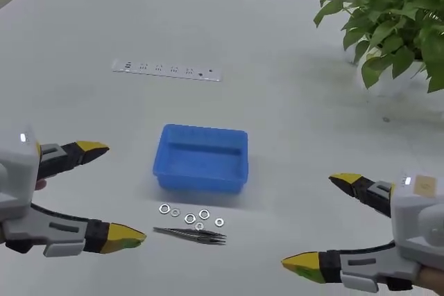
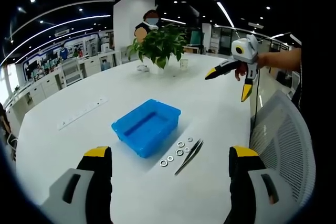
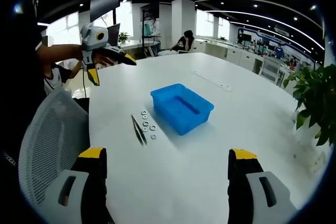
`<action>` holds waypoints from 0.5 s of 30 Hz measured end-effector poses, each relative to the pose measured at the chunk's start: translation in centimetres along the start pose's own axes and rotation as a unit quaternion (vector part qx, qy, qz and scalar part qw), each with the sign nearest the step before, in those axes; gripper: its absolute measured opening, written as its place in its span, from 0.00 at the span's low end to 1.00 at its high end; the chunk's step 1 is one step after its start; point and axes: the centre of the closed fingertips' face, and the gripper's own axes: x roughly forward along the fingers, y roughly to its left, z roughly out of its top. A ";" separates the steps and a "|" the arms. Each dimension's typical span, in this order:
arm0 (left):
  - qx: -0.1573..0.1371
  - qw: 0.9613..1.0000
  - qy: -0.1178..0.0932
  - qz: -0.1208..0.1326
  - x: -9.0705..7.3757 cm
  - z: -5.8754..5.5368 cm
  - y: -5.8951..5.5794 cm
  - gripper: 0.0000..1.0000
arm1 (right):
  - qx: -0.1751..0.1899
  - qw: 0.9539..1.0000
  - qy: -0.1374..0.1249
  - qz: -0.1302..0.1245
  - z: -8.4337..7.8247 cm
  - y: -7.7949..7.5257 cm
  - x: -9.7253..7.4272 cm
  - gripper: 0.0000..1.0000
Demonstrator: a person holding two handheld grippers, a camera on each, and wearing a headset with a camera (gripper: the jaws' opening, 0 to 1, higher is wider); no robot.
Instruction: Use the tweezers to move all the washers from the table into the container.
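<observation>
Several small metal washers (image 1: 190, 217) (image 2: 178, 152) (image 3: 147, 124) lie on the white table just in front of the blue container (image 1: 201, 157) (image 2: 146, 126) (image 3: 181, 107). The thin tweezers (image 1: 191, 234) (image 2: 189, 156) (image 3: 138, 129) rest flat beside the washers on the near side. My left gripper (image 1: 107, 192) (image 2: 170, 158) hovers open at the left, apart from everything. At the right my right gripper (image 1: 329, 221) (image 3: 165, 160) is open too, with nothing between its jaws. The container looks empty inside.
A white power strip (image 1: 166, 70) (image 2: 81, 112) lies beyond the container. A potted green plant (image 1: 392, 22) (image 2: 157, 45) (image 3: 317, 95) stands at the far right of the table. A mesh chair back (image 2: 283, 150) (image 3: 50, 140) sits at the table's near edge.
</observation>
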 end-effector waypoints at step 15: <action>0.021 0.999 0.025 -0.021 1.4 -0.9 -0.3 0.94 | -0.040 0.999 0.007 0.009 0.5 -0.4 1.3 0.87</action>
